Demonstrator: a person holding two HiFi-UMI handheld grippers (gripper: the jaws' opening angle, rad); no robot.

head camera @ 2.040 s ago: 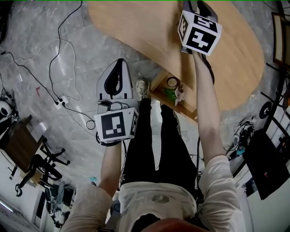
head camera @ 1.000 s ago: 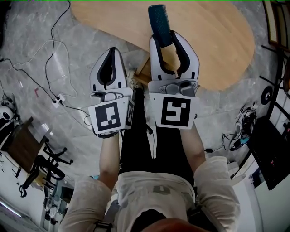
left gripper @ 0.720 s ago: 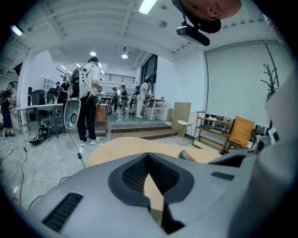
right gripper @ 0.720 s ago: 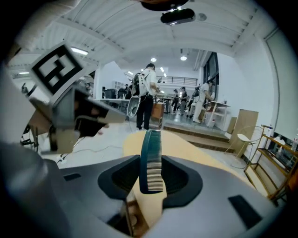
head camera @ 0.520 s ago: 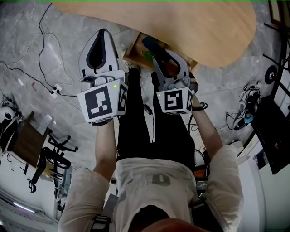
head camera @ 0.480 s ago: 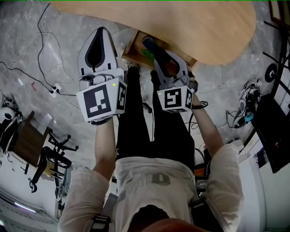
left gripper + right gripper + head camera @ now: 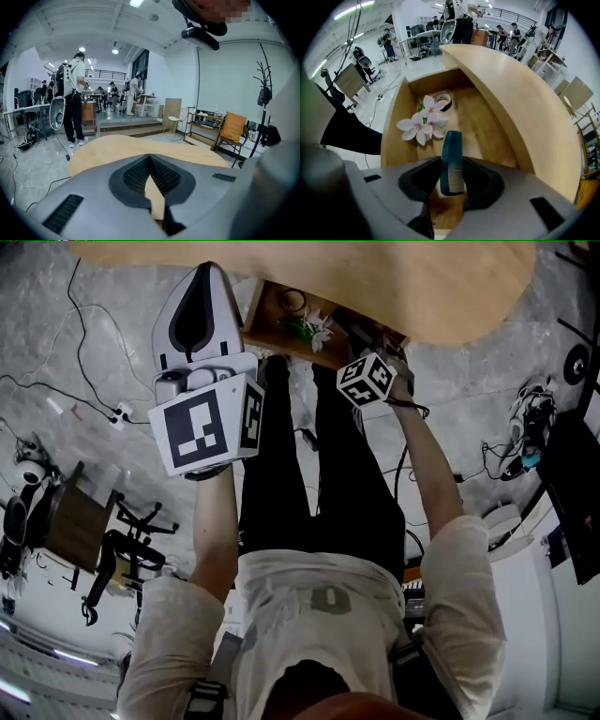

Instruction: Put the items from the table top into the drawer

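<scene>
A dark teal comb [image 7: 452, 161] stands upright between the jaws of my right gripper [image 7: 452, 177], which is shut on it. The gripper points steeply down over the open wooden drawer [image 7: 393, 136] under the table top [image 7: 525, 108]. A pink-white flower [image 7: 423, 123] and a roll of tape [image 7: 442, 101] lie in the drawer. In the head view only the right gripper's marker cube [image 7: 366, 379] shows, beside the drawer [image 7: 272, 334] with the flower [image 7: 314, 326]. My left gripper [image 7: 202, 270] hangs left of the drawer near the table's edge [image 7: 375, 277]; its tips meet with nothing held.
The person's legs [image 7: 309, 474] stand right in front of the drawer. Cables and a power strip [image 7: 117, 413] lie on the floor at left, near an office chair [image 7: 122, 549]. Several people [image 7: 72, 93] stand far beyond the table.
My right gripper has dropped from above the table to the open drawer and tipped downward, still holding the comb. The left gripper has drifted forward toward the table's edge.
</scene>
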